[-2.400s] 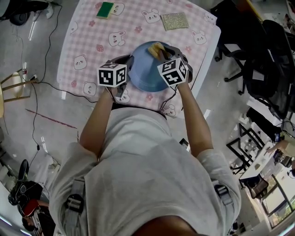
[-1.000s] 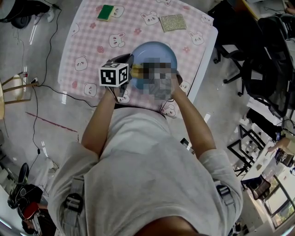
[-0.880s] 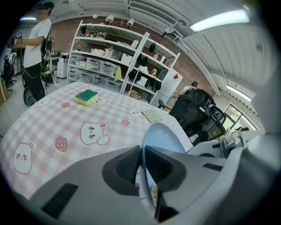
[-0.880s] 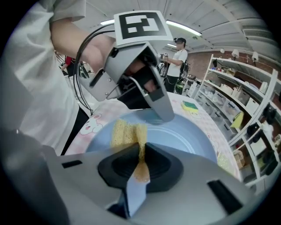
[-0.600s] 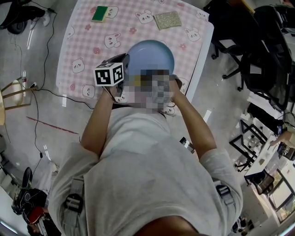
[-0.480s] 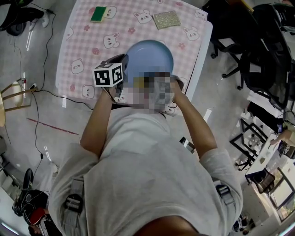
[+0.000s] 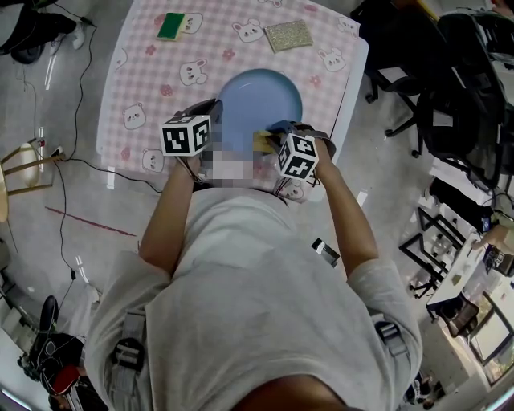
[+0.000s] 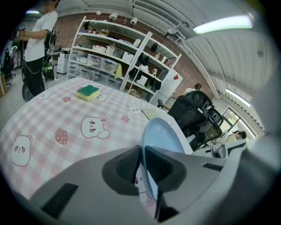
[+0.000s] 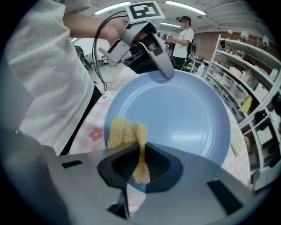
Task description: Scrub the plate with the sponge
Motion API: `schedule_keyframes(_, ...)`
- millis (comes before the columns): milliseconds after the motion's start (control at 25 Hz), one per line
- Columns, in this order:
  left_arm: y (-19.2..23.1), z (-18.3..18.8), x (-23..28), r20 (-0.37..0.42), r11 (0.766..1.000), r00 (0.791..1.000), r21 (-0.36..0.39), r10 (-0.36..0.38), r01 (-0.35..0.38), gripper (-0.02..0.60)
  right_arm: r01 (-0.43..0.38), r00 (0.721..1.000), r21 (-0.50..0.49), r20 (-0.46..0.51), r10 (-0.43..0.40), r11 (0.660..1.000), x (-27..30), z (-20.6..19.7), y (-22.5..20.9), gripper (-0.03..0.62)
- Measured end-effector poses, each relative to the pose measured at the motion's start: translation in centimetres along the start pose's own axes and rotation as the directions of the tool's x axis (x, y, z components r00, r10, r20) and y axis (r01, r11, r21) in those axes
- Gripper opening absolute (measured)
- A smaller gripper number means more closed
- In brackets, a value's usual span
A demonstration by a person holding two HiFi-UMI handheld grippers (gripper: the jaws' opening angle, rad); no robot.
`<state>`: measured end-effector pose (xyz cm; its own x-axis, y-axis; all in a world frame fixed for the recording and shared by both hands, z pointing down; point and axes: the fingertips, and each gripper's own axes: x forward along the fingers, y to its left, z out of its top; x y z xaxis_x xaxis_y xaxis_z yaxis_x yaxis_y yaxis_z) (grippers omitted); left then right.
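A round blue plate [image 7: 259, 98] lies on the pink checked tablecloth [image 7: 152, 76] near the table's front edge. My left gripper [image 7: 212, 119] is shut on the plate's left rim; in the left gripper view the plate [image 8: 163, 139] runs edge-on between the jaws of that gripper [image 8: 141, 151]. My right gripper [image 7: 271, 141] is shut on a yellow mesh sponge [image 7: 262, 142] at the plate's near rim. In the right gripper view the sponge [image 9: 125, 132] sticks out of the gripper [image 9: 140, 154] against the plate [image 9: 180, 112], with the left gripper [image 9: 151, 50] clamped on the far rim.
A green sponge [image 7: 171, 25] lies at the table's far left and a gold scouring pad [image 7: 289, 35] at the far middle. Black office chairs [image 7: 450, 96] stand right of the table. Cables [image 7: 76, 144] trail over the floor at the left. Shelves [image 8: 109, 52] and a person [image 8: 37, 48] are beyond the table.
My right gripper has drawn the yellow sponge from the far part of the plate back to its near rim. The left gripper has kept its hold on the plate's rim.
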<state>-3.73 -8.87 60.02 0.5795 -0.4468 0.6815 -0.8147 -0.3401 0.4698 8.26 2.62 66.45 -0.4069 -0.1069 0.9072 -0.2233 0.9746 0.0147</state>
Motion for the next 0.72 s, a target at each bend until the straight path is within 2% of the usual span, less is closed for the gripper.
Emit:
schedule_keyframes(400,0.7,-0.1,-0.3,0.009,0.999,1.0,-0.036,0.012,-0.012,0.048,0.141,0.99,0.163,-0.029,-0.138,0.976,-0.8,-1.7,-5.2,0.044)
schedule_keyframes(560,0.8,-0.2,-0.6,0.01,0.999,1.0,-0.039,0.011,-0.011,0.049,0.203,0.979,0.282,-0.036,-0.201,0.938,-1.4,-2.2,-8.1,0.044)
schedule_keyframes(720,0.9,-0.2,-1.1,0.023,0.998,0.999,-0.051,0.023,-0.022,0.051,0.221,0.972,0.369,-0.011,-0.234,0.903,-1.4,-1.7,-11.0,0.044)
